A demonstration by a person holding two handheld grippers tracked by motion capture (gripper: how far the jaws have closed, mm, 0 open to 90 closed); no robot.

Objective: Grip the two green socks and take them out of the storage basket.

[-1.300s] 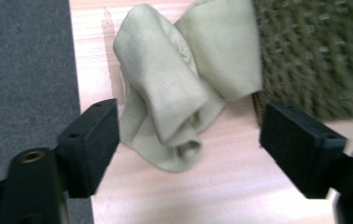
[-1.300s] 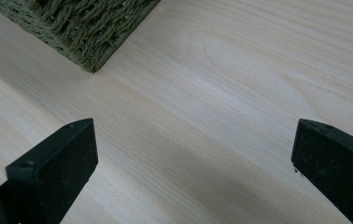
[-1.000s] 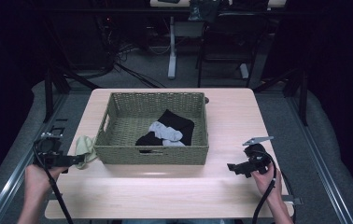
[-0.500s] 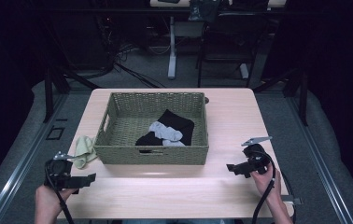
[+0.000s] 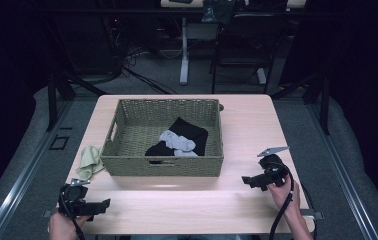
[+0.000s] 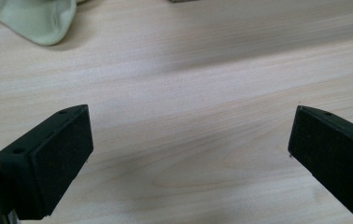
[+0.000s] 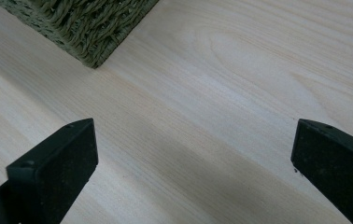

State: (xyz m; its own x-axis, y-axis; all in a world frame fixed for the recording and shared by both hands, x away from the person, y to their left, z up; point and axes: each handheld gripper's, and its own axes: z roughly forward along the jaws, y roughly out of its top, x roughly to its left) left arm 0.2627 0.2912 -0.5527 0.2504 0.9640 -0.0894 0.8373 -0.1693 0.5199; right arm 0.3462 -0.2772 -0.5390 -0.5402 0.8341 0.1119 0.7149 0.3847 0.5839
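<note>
My left gripper [image 5: 102, 204] and right gripper [image 5: 247, 180] sit low over the table [image 5: 187, 210], both with jaws spread wide and empty. Just beyond the left one, the pale green sock [image 5: 90, 159] lies beside the basket [image 5: 162, 165].

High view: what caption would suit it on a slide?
Two open handheld grippers, left and right, flank a wicker basket of socks; a green sock lies outside.

A light wooden table [image 5: 247, 125] carries a woven basket [image 5: 163, 165] at centre and a pale green cloth [image 5: 90, 159] on its left.
</note>
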